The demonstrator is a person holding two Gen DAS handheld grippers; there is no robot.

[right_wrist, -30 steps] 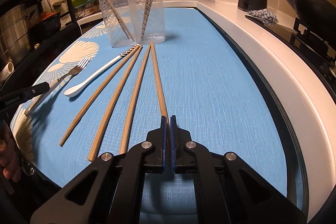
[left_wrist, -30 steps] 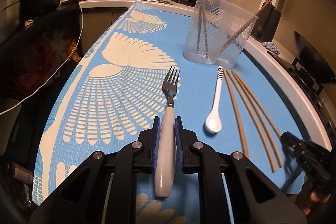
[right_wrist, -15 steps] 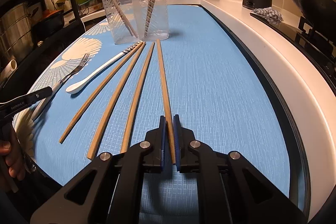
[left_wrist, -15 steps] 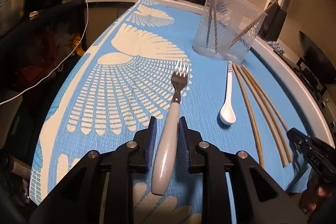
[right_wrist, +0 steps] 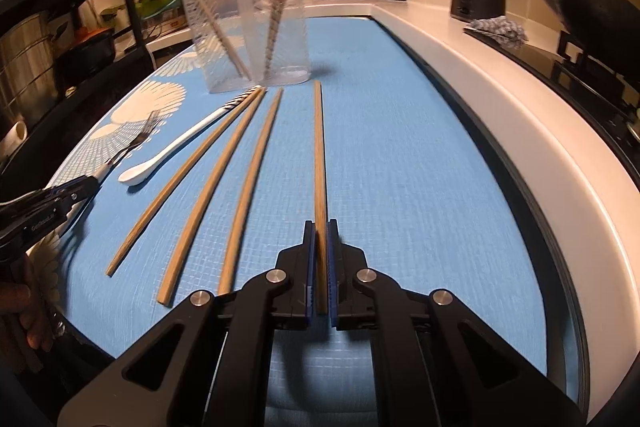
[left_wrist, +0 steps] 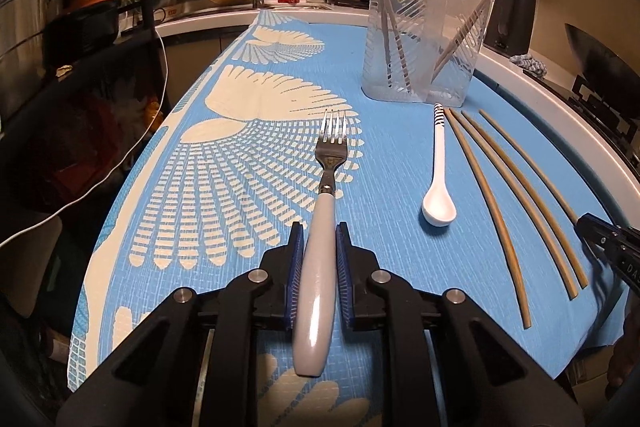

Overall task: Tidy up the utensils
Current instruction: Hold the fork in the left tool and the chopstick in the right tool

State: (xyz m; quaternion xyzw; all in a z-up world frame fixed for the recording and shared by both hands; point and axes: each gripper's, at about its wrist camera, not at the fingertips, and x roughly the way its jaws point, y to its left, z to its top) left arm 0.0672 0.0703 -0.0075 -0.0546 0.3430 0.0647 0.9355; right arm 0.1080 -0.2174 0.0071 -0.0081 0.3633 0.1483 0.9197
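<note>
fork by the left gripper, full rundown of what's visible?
The fork has four shiny metal tines, a short metal neck and a long glossy white handle that looks like plastic or ceramic. It lies tines pointing away toward the clear utensil cup, over the white feather print of the blue mat. The left gripper brackets the handle, pads at or nearly at its sides; whether it is lifted cannot be told. The white spoon lies apart to its right.

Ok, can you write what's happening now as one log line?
left gripper: shut on fork | right gripper: shut on chopstick | on mat: spoon, three chopsticks | cup: holds chopsticks
</note>
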